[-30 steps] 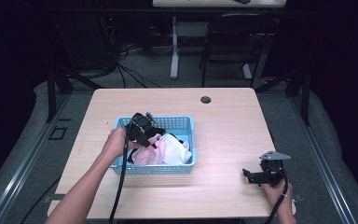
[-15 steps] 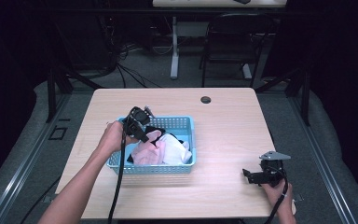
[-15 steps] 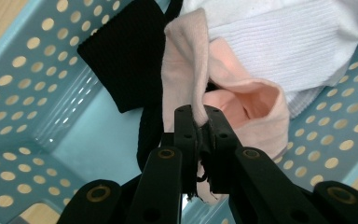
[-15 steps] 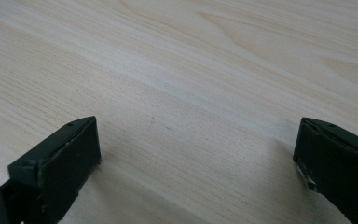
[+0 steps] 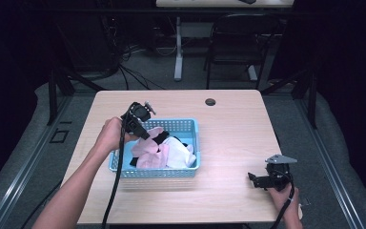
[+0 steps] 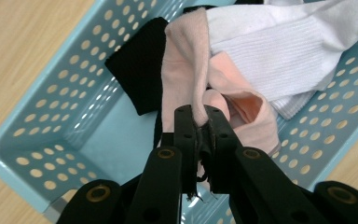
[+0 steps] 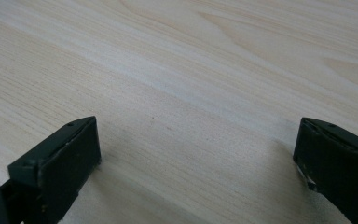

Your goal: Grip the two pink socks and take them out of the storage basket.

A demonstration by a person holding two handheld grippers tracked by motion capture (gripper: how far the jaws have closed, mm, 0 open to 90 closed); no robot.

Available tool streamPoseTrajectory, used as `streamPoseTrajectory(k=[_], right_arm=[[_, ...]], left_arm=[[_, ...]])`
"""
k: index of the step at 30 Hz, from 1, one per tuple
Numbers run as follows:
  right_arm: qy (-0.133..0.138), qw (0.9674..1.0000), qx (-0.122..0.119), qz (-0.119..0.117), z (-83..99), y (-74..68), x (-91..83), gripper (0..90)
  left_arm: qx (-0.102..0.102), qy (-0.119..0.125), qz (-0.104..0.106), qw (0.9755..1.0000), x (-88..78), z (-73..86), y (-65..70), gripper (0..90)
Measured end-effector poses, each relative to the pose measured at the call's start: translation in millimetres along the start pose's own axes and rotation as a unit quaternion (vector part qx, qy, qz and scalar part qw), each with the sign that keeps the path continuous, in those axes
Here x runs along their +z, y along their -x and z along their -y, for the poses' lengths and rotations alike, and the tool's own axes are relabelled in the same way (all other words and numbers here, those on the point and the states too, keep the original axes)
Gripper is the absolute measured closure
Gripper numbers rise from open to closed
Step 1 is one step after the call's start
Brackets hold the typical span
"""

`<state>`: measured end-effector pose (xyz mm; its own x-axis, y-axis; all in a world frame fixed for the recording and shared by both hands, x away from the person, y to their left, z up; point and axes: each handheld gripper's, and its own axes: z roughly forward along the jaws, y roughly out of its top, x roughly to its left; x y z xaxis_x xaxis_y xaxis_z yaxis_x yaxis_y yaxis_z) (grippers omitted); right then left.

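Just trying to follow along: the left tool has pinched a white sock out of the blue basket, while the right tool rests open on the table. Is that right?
Not quite. The left tool is shut on a pink sock, as the left gripper view shows; the white sock lies beside it in the blue basket. The right tool does sit open on the table.

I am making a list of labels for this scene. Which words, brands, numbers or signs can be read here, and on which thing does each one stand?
None: no readable text stands on the basket, the socks, the table, or either gripper.
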<state>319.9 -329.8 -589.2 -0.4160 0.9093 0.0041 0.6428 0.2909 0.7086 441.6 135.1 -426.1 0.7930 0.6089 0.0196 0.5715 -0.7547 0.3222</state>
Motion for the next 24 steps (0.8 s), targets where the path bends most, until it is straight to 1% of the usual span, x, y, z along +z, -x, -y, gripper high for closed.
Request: streamPoseTrajectory(k=[7,12,18,19,24], right_arm=[[0.000,1.0000,0.000,-0.001,0.0,0.0,-0.1,0.1],[0.001,1.0000,-0.001,-0.001,0.1,0.2,0.1,0.1],[0.000,1.0000,0.000,-0.001,-0.1,0.0,0.0,0.1],[0.000,1.0000,0.000,-0.001,-0.1,0.1,0.0,0.1],[0.000,1.0000,0.000,-0.001,-0.1,0.0,0.0,0.1]], left_arm=[[0.002,0.007,-0.003,1.0000,-11.2,-0.6,-1.5,84.8],[0.002,0.012,0.002,0.9999,-18.2,-1.9,-2.5,84.8],[0.006,0.010,-0.003,0.9999,-27.0,-5.1,-2.8,84.8],[0.008,0.007,-0.004,0.9999,-28.9,-5.9,-3.1,84.8],[0.010,0.015,-0.003,0.9998,-38.6,-7.4,-2.4,84.8]])
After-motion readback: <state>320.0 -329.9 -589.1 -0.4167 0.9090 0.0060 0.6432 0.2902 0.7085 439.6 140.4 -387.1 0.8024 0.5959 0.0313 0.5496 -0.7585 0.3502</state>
